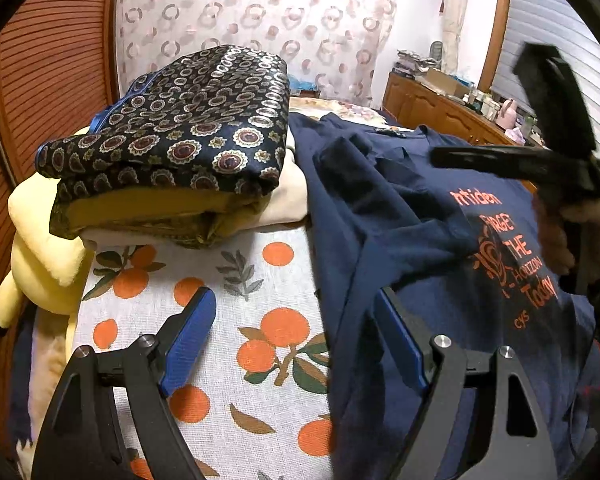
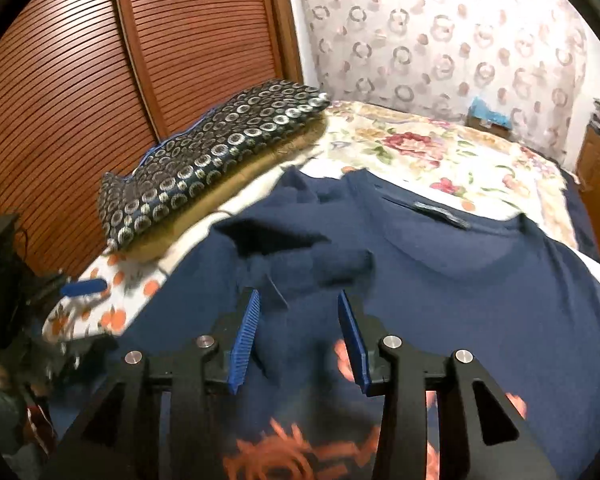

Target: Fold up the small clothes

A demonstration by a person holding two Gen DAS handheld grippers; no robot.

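A navy T-shirt (image 1: 420, 220) with orange lettering lies spread on the orange-print cloth (image 1: 228, 288), its left sleeve (image 1: 352, 168) folded inward over the chest. My left gripper (image 1: 294, 300) stands open low over the shirt's left edge, one pad above the cloth and one above the shirt. In the right wrist view my right gripper (image 2: 299, 296) is open just above the T-shirt (image 2: 460, 280), nothing pressed between its pads, with the folded sleeve (image 2: 300, 252) right ahead of it. In the left wrist view the right gripper (image 1: 540, 152) shows blurred at upper right, held by a hand (image 1: 568, 236).
A stack of folded clothes topped by a dark patterned garment (image 1: 172, 132) (image 2: 204, 168) sits at the back left. A yellow plush toy (image 1: 40, 248) hangs off the left edge. Behind are a louvred wooden door (image 2: 100, 60), a floral bedspread (image 2: 440, 152) and a cluttered wooden cabinet (image 1: 440, 100).
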